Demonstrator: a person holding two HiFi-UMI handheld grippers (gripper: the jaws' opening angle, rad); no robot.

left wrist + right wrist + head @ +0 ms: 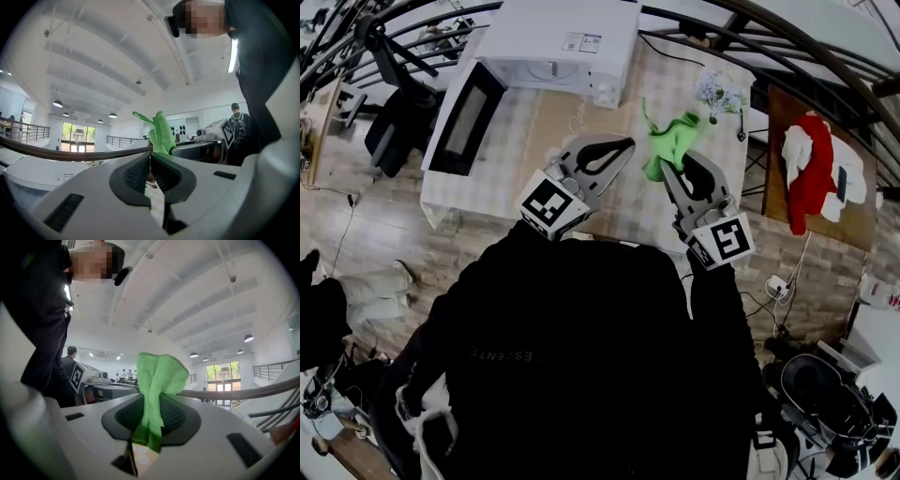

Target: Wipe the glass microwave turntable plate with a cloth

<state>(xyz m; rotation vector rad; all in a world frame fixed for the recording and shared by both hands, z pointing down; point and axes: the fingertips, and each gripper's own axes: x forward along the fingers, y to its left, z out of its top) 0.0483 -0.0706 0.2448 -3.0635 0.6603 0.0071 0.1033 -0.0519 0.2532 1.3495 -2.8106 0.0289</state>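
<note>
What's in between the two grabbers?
The fuzzy green cloth, pinched by the right gripper, bunches in the gap toward the shut left gripper. The head view shows it.

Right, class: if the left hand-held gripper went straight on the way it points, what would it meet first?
Probably the green cloth clamped in the right hand-held gripper: it stands beyond the left hand-held gripper's shut tips, slightly right of their line. Depth is unclear, so it could miss.

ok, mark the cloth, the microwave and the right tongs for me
cloth (672,139): head view, middle of the green bunch above the tongs.
microwave (558,33): head view, white top panel.
right tongs (151,404): right gripper view, between the tips, shut on the cloth.
</note>
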